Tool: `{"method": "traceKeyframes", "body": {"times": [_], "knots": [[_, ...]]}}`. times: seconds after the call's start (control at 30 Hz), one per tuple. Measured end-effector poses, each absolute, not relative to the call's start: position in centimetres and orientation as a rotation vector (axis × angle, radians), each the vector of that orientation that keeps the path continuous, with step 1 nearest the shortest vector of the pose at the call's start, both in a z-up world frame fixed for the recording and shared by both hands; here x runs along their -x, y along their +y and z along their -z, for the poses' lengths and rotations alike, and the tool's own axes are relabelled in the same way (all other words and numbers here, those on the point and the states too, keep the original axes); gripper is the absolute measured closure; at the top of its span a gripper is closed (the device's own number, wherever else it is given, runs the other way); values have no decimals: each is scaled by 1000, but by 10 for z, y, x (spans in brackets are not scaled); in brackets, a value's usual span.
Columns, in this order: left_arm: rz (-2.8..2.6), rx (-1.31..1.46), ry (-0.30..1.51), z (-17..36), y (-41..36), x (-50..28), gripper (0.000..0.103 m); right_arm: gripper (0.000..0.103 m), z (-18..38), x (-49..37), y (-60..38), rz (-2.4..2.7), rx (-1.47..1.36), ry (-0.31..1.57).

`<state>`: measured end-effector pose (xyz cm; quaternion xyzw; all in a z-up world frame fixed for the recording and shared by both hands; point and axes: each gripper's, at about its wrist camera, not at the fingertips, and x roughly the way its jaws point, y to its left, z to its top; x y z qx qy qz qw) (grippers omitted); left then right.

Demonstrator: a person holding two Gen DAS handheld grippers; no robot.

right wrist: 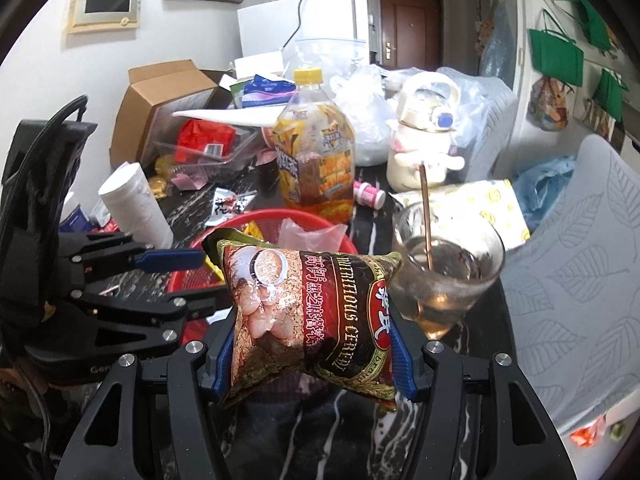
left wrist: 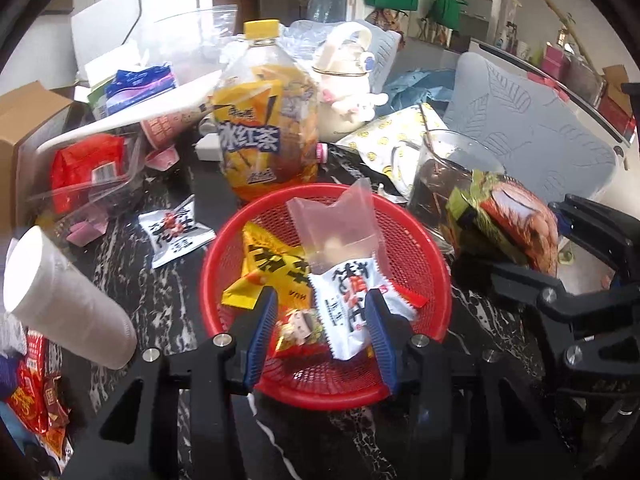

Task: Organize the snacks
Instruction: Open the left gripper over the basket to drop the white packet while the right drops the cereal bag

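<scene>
Because the cereal packet (right wrist: 312, 320) is pinched across its width by the right gripper (right wrist: 312, 360), it hangs beside the red basket (left wrist: 440, 280), where the left gripper (left wrist: 322, 320), spread over loose snack packets (left wrist: 352, 304), has room.

a round red mesh basket (left wrist: 224, 280) sits on the dark marbled table (left wrist: 168, 304), just in front of a tall bottle. inside it lie a yellow packet (left wrist: 268, 272) at the left, a clear, mostly empty plastic bag (left wrist: 340, 224) propped toward the far side, a white packet with black and red lettering (left wrist: 348, 304) near the middle, and a small red packet with a cartoon face (left wrist: 298, 330) at the near side. another white packet (left wrist: 174, 236) lies flat on the table left of the basket. a brown, green-edged cereal packet (right wrist: 312, 316) is pinched off the table, to the basket's right.
</scene>
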<state>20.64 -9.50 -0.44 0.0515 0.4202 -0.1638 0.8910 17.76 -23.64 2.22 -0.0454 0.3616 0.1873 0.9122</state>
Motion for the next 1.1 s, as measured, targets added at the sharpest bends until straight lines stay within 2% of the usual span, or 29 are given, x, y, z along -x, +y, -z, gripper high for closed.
{"method": "traceKeyframes", "body": {"times": [0.57, 0.7, 0.9, 1.1], "knots": [[199, -70, 804, -4, -45, -218, 59, 42, -20, -226, -188, -434, 171, 755], [189, -59, 798, -5, -39, -219, 59, 40, -14, -240, -174, -459, 176, 730], [194, -86, 805, -1, -42, -220, 59, 35, 12, -252, -166, -461, 178, 843], [202, -80, 820, 0, -43, -220, 59, 33, 9, -249, -167, -441, 194, 836]]}}
